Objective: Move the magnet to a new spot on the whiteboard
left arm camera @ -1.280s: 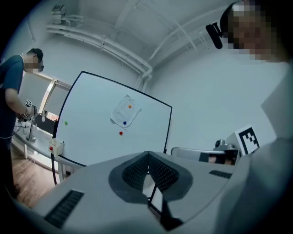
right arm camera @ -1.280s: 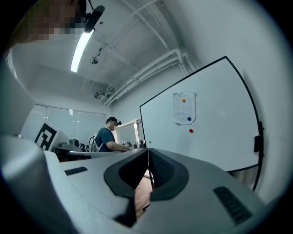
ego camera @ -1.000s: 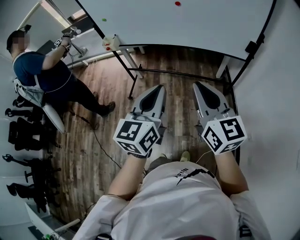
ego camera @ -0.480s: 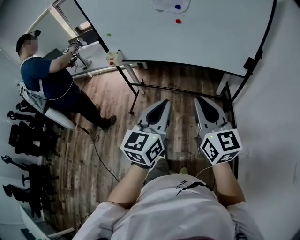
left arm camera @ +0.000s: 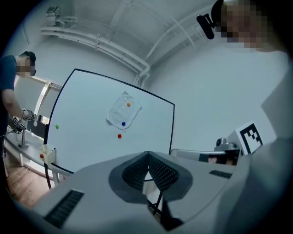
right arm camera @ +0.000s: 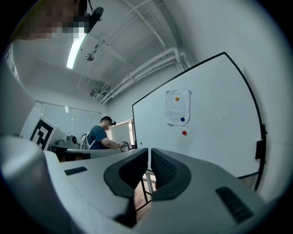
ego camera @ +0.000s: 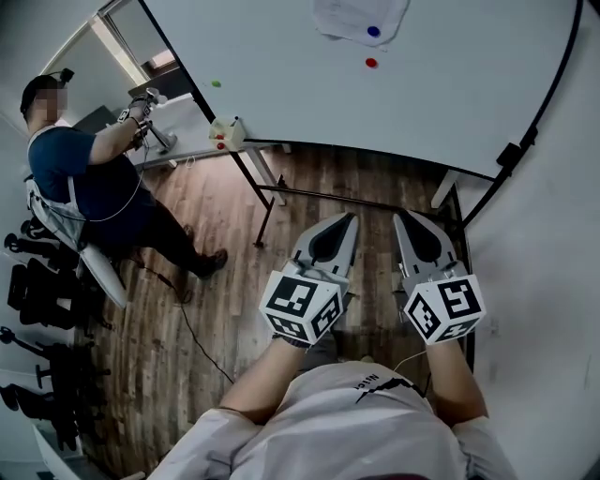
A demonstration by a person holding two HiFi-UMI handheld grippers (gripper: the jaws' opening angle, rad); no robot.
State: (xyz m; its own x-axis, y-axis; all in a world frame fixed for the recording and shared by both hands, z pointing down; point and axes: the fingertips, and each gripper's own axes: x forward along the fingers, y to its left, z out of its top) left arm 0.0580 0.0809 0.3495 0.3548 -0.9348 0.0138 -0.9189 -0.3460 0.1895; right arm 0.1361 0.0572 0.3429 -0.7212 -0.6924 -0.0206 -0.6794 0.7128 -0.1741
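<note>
Left gripper (ego camera: 345, 218): jaws closed tip to tip, nothing between them, pointed toward the whiteboard (ego camera: 450, 103). Right gripper (ego camera: 406, 218): jaws together, empty, alongside the left and facing the same way. Both are well apart from the board. Red magnet (ego camera: 371, 63): on the whiteboard, just below a paper sheet (ego camera: 347, 19) that carries a blue magnet (ego camera: 374, 31). Green magnet (ego camera: 217, 82): near the board's left edge. Second person (ego camera: 84, 178): at far left, past the board's edge.

My left gripper (left arm camera: 147, 155) has its jaws together, empty. Ahead, above the tips, the whiteboard (left arm camera: 82, 114) carries a red magnet (left arm camera: 119, 135) just below a paper (left arm camera: 120, 113).
</note>
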